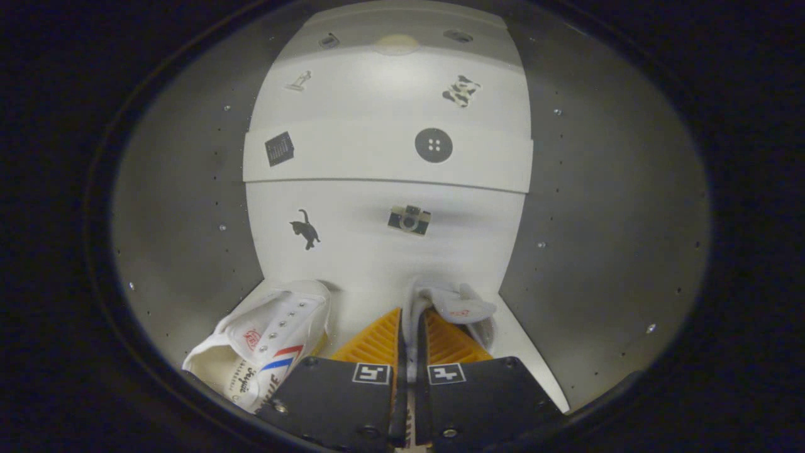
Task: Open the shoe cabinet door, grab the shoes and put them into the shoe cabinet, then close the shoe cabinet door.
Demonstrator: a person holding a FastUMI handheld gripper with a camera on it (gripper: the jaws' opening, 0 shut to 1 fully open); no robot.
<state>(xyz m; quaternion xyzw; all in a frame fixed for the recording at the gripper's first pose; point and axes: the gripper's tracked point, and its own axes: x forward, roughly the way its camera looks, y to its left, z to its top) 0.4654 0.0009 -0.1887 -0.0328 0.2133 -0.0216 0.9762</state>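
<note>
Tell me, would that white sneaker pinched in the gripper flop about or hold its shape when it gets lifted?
Probably some of both. The gripper is shut on a thin canvas edge of the second shoe, whose tongue curls over, so the upper looks soft. It seems light, since a pinch holds it. The other shoe on the cabinet floor keeps its form, suggesting a stiffer sole.

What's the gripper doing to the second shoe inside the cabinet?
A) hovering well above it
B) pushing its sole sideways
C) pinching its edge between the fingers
C: the gripper has its fingers nearly closed on the thin collar of the second shoe, beside the first shoe.
</note>
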